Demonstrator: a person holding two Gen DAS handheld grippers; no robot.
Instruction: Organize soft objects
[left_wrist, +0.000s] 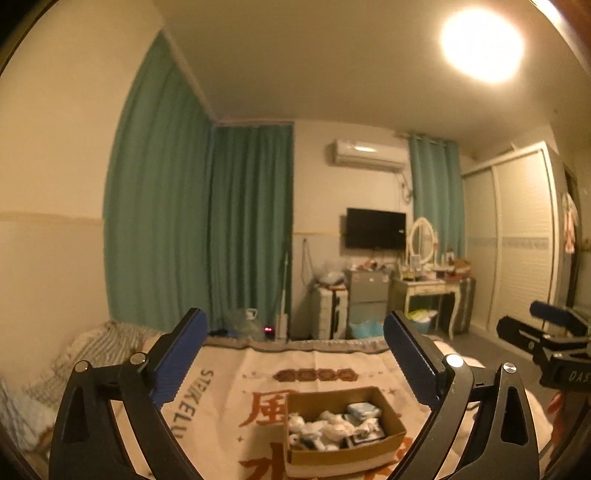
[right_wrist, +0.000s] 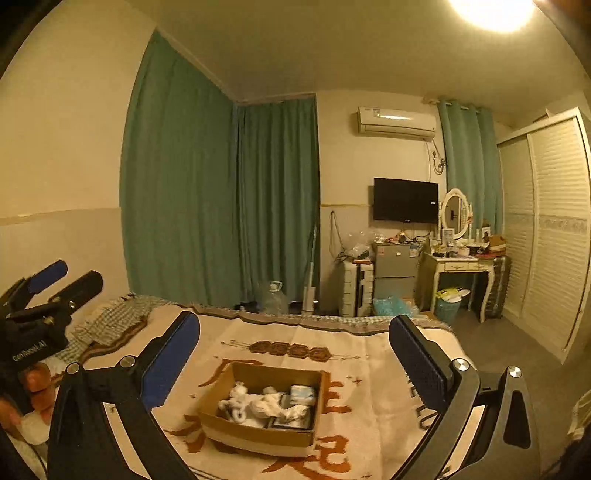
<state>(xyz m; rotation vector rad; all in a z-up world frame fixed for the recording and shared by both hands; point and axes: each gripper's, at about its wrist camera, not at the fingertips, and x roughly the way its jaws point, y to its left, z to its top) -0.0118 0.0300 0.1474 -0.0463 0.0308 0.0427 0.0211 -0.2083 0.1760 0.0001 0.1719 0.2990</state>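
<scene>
Since both claws are raised above the bed and carry nothing, the readings below describe a state between or after handling steps.

Left claw (left_wrist: 293, 354): jaws spread wide apart, nothing between the pads; it points level across the room, over the near part of the bed.
Right claw (right_wrist: 295, 360): jaws spread wide apart, nothing between the pads; it is tilted slightly down toward the box.
Cardboard box (right_wrist: 258, 437): one, open-topped, resting on the blanket (right_wrist: 373, 354) near the middle of the bed, just beyond and below both claws.
Soft objects (right_wrist: 258, 404): inside the box, a white crumpled heap at the left and centre, with a pale blue folded piece (right_wrist: 303, 394) at the far right corner and darker flat pieces at the near right. An exact count is not possible; the heap is blurred.
Loose items outside the box: one checked cloth (right_wrist: 122, 317), crumpled at the far left edge of the bed.
Progress (judgement): most soft objects appear already boxed; task likely near its end. The checked cloth may remain, if it belongs to the task.
Claw count: two.
</scene>
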